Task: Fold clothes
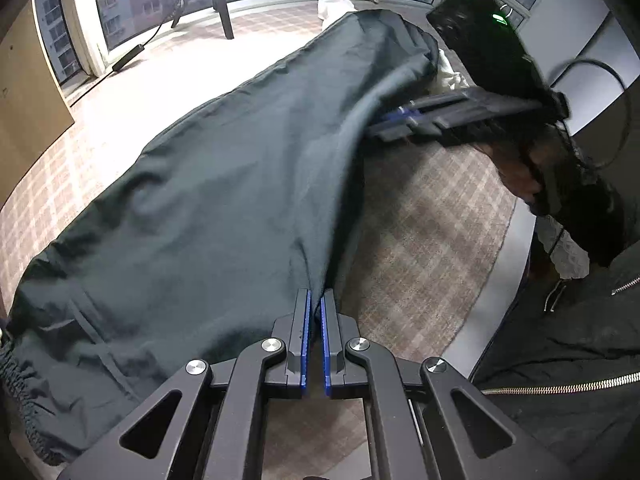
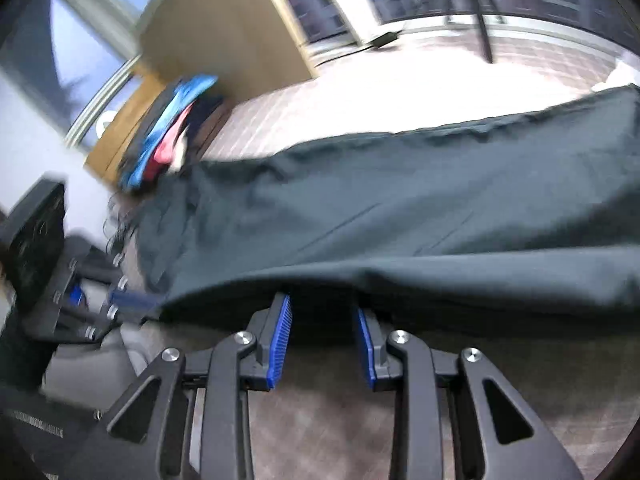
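A dark green garment (image 1: 224, 184) lies stretched across the plaid tablecloth (image 1: 420, 232), with an elastic hem at the lower left. My left gripper (image 1: 316, 300) is shut on the garment's near edge and lifts a fold of it. My right gripper (image 1: 384, 120) shows in the left wrist view at the right, its tips at the far part of the same edge. In the right wrist view the garment (image 2: 400, 200) drapes over the tips of my right gripper (image 2: 324, 308), whose blue pads stand apart. The left gripper (image 2: 120, 300) shows there at the lower left.
A pile of blue, pink and dark clothes (image 2: 168, 132) sits at the table's left end by a wooden panel (image 2: 224, 32). White cloth (image 1: 336, 4) lies at the far end. Windows and a tripod leg (image 1: 222, 4) stand behind. The person's zipped jacket (image 1: 560, 360) is at the near right.
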